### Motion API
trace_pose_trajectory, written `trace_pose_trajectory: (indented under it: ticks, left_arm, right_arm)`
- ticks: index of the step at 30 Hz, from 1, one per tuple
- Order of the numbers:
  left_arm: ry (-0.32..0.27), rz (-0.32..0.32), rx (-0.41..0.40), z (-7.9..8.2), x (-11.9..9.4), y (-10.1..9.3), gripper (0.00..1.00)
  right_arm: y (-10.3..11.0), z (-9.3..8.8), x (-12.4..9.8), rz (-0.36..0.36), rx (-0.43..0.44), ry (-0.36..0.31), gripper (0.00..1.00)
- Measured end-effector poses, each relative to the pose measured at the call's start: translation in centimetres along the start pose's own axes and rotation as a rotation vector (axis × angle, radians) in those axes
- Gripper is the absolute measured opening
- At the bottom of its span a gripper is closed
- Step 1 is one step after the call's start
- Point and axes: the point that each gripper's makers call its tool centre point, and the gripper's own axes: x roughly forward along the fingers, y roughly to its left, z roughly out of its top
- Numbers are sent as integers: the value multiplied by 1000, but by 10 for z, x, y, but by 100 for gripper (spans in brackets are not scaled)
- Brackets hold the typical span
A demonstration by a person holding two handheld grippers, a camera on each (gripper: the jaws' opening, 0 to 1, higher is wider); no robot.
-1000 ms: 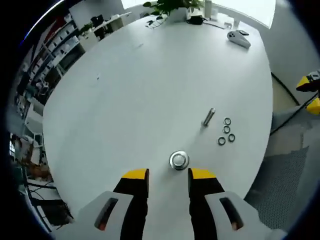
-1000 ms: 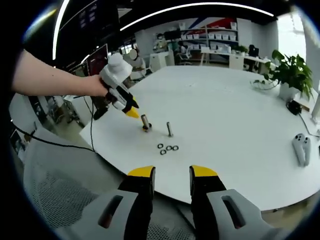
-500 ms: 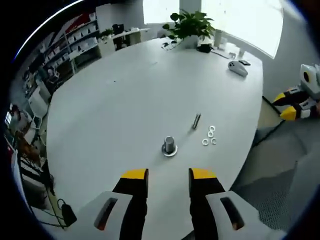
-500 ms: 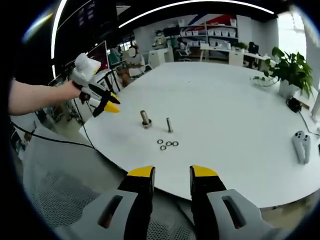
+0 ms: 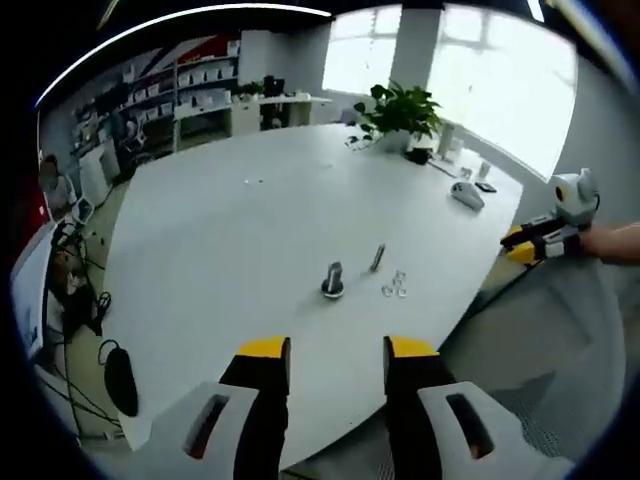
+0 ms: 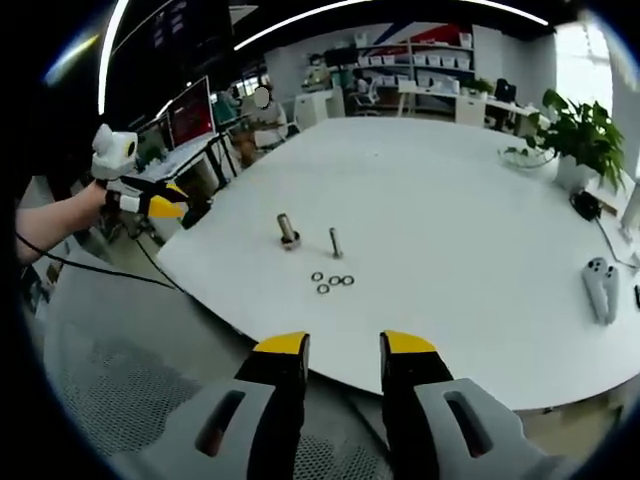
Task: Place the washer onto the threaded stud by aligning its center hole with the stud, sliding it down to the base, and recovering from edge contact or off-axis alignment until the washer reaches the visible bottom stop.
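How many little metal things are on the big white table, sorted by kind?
Washers: 4
Threaded stud on a round base: 1
Loose bolt standing upright: 1
Total: 6

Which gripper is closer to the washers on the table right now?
Right, by a narrow and uncertain margin. The right gripper is off the table edge nearest the washers. The left gripper is off the table beyond the flanged stud. Both are empty and open.
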Motion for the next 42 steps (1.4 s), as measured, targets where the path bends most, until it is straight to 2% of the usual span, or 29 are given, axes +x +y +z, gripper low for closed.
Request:
trace_pose_trajectory:
  ticks: [2, 4, 10, 13, 24, 26, 27, 30, 37, 42]
  left_arm:
    - [-11, -4, 6, -3, -7, -4, 36]
    - [-54, -20, -30, -1, -12, -9, 38]
    - [-54, -29, -40, -18, -22, -17, 38]
    - [-62, -37, -80, -25, -26, -22, 38]
    - [-137, -32, -126, -23, -28, -33, 37]
    - [-135, -33, -131, -24, -27, -35, 37]
    - [-134, -47, -145, -23, -28, -38, 37]
    - [-187, -57, -193, -9, -32, -43, 39]
    - [-199, -48, -166, 0, -25, -56, 39]
    - [-162, -65, -106, -7, -14, -64, 37]
  right_arm:
    - [0, -1, 1, -4, -7, 10, 31]
    - [-1, -2, 1, -5, -9, 15, 31]
    - [-3, 0, -1, -13, 7, -5, 30]
    - [-3, 0, -1, -18, 5, -2, 30]
    - [-5, -2, -1, -29, -8, 9, 30]
    - [-6, -1, -1, -31, -9, 5, 30]
    - [-7, -1, -1, -33, -8, 3, 30]
    - [-6, -1, -2, -35, -13, 5, 30]
    - [-8, -1, -2, -42, -10, 2, 30]
    - [-9, 0, -2, -47, -7, -5, 30]
